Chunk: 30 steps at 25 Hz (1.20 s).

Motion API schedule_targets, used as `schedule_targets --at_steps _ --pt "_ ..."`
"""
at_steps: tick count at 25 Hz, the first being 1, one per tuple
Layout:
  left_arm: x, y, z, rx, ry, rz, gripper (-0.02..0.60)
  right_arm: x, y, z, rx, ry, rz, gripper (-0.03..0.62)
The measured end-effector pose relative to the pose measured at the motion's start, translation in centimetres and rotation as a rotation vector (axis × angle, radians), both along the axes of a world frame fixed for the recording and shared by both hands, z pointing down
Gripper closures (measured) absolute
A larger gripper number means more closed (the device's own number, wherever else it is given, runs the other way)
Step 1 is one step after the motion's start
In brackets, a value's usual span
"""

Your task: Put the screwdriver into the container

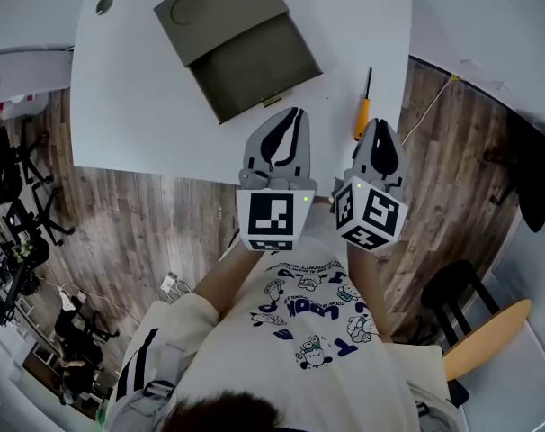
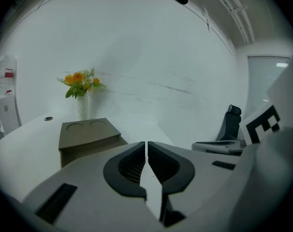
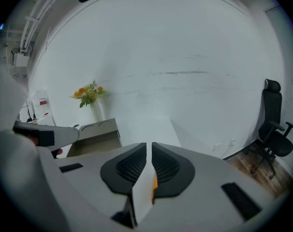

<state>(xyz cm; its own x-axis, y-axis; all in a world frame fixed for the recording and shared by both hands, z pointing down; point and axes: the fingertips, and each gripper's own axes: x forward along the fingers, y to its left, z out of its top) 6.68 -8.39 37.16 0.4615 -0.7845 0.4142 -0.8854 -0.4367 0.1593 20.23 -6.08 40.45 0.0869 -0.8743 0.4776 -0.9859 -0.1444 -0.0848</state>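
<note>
The screwdriver [image 1: 362, 113], with an orange handle and a black shaft, lies near the right edge of the white table [image 1: 129, 97]. The olive-grey container [image 1: 241, 43] stands at the back middle, its open tray toward me and a lid with two round recesses behind. My left gripper [image 1: 293, 120] hovers over the table's front edge just short of the container [image 2: 86, 134], shut and empty [image 2: 146, 148]. My right gripper [image 1: 380, 133] hangs just right of the screwdriver's handle, shut [image 3: 149, 150] on nothing. A sliver of the orange handle [image 3: 155, 182] shows below its jaws.
A vase of orange flowers [image 2: 80, 83] and a small dark disc [image 1: 103, 4] sit at the table's far left. Black chairs [image 1: 12, 187] stand on the wooden floor to the left, a black stool [image 1: 457, 286] and a wooden seat [image 1: 488, 336] to the right. An office chair [image 3: 274, 129] is beyond.
</note>
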Motion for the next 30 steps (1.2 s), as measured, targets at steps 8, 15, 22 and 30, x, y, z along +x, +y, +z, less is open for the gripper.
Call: schedule_targets --at_steps 8,15,22,30 --pt "0.9 -1.3 2.3 -0.056 -0.015 -0.014 0.552 0.8 -1.5 2.6 -0.069 -0.019 -0.016 0.553" --pt "1.3 -1.6 3.8 -0.098 -0.023 -0.029 0.552 1.1 -2.0 4.8 -0.126 -0.049 -0.027 0.548" --pt "1.2 -1.6 5.3 -0.133 -0.032 -0.05 0.552 1.2 -2.1 6.9 -0.183 -0.069 -0.036 0.487" --pt "0.9 -1.5 6.7 -0.164 -0.046 -0.073 0.552 1.3 -2.2 9.2 -0.244 -0.094 -0.031 0.465"
